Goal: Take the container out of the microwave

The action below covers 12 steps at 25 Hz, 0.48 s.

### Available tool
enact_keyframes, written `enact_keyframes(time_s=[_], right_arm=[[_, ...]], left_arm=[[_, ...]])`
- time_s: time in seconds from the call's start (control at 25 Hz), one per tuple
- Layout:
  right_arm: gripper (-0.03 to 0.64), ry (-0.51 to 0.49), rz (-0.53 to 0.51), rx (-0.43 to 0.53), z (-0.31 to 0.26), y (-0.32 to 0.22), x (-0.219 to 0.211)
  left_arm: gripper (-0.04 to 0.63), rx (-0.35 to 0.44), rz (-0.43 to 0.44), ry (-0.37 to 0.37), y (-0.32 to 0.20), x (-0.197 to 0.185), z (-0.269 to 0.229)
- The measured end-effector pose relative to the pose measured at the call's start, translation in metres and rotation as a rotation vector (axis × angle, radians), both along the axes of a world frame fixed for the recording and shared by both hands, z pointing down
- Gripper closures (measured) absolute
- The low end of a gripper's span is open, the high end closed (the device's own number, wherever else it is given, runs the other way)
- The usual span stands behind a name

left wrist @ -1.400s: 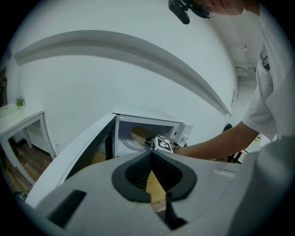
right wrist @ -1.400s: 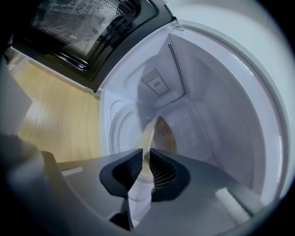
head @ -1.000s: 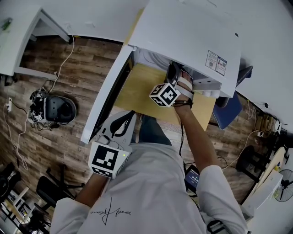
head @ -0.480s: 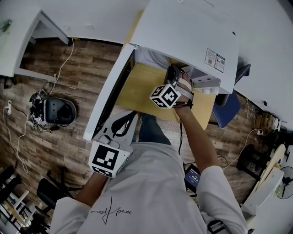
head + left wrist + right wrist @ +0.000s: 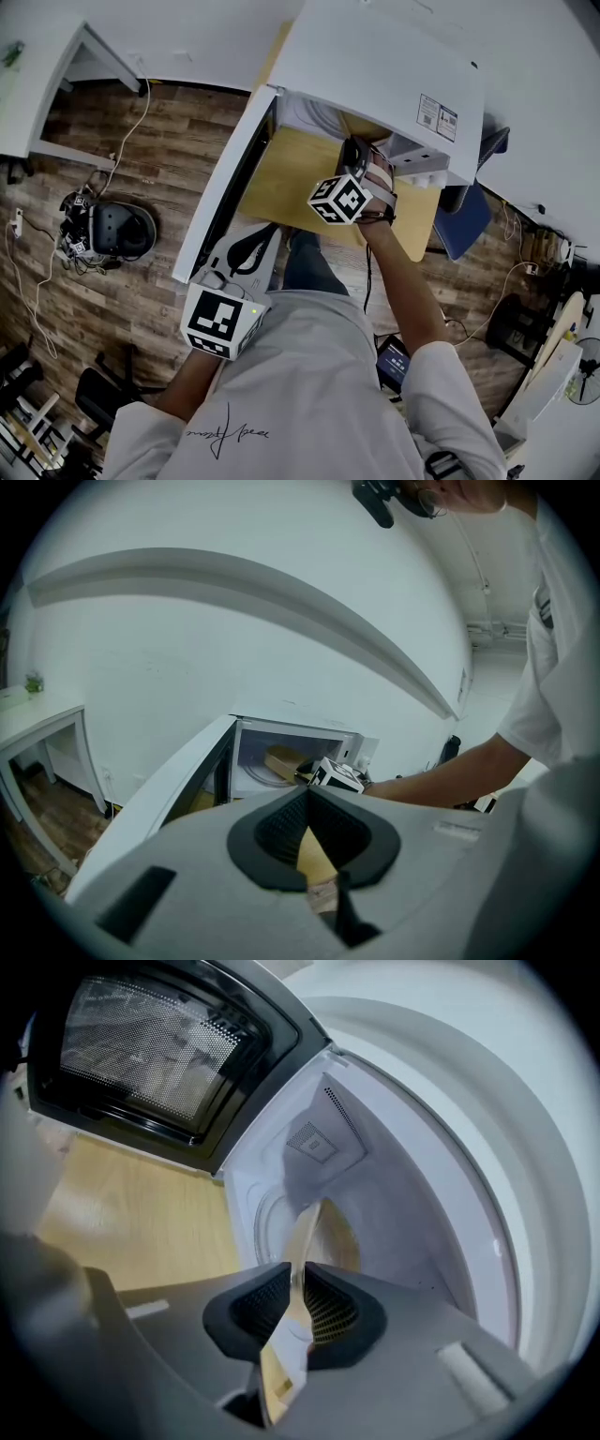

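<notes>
With arm outstretched, the right gripper grips the container inside the microwave; left gripper closed, empty.

Microwave is set on table, w/ door swung out at its L. Container is found inside the cavity, over the turntable, its near edge pinched betw. the jaws of R gripper. L gripper is held before the door, well apart from R.

microwave cavity: front open | door: blocks left side | table: free
</notes>
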State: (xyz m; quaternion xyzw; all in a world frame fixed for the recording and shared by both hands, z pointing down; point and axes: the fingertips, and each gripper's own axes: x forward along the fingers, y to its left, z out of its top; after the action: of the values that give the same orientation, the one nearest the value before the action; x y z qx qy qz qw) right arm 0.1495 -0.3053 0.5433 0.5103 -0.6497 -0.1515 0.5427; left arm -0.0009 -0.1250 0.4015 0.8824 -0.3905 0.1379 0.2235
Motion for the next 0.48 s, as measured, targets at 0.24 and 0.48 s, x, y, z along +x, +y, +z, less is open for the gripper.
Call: enact_keyframes(time_s=[0.24,0.48], right_arm=[[0.557,-0.016,0.017,-0.007,0.0,0.011,-0.001],[0.557,-0.027,0.023,-0.005,-0.004,0.021,-0.002]], left_arm=[[0.598,0.003,0.022,-0.013,0.007,0.0,0.003],[0.598,0.014,0.032,-0.012,0.012,0.001,-0.001]])
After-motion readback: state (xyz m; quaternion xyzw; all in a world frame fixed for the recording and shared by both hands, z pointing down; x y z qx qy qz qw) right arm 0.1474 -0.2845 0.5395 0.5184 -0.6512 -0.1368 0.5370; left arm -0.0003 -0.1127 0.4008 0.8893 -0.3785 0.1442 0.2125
